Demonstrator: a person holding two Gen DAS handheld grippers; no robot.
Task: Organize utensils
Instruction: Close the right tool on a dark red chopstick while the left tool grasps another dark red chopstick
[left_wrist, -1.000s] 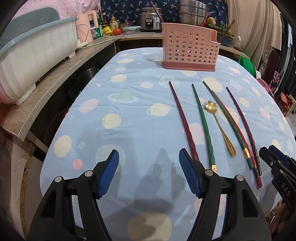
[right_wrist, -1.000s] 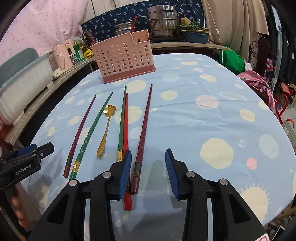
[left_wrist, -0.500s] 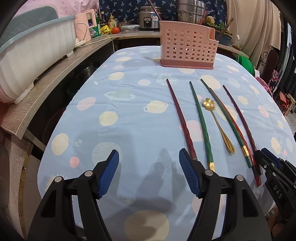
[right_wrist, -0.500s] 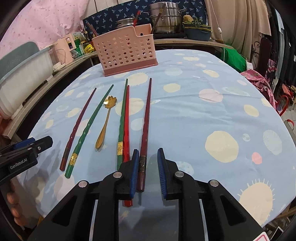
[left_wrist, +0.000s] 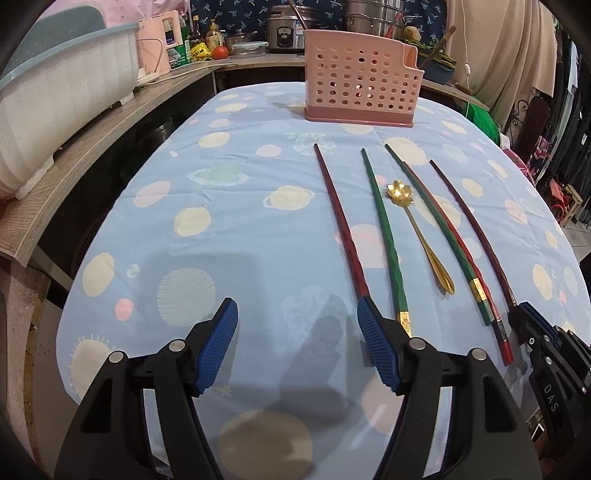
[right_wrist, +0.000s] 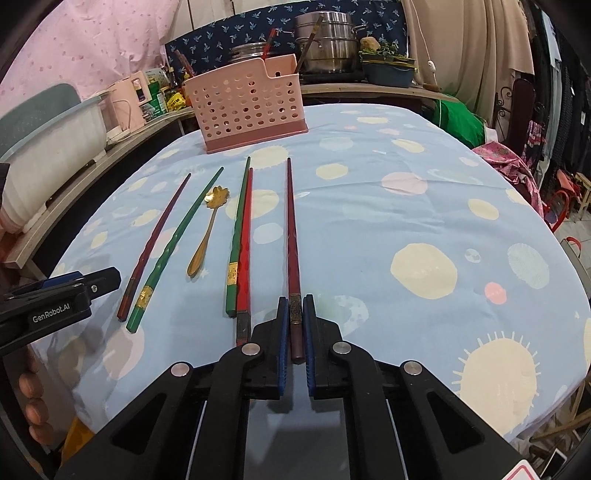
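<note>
The right gripper (right_wrist: 294, 326), open a second ago, now pinches the maroon chopstick (right_wrist: 291, 236) at 6 o'clock of the basket (right_wrist: 247, 107), ready for lifting; left gripper (left_wrist: 297, 338) hangs wide.

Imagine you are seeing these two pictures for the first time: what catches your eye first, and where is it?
The right hand-held gripper is shut on the handle end of the dark red chopstick at the near table edge. To its left lie four more red and green chopsticks and a gold flower-bowled spoon on the blue planet-print tablecloth. Beyond them stands the pink perforated plastic utensil basket; the left hand-held gripper hangs open.
</note>
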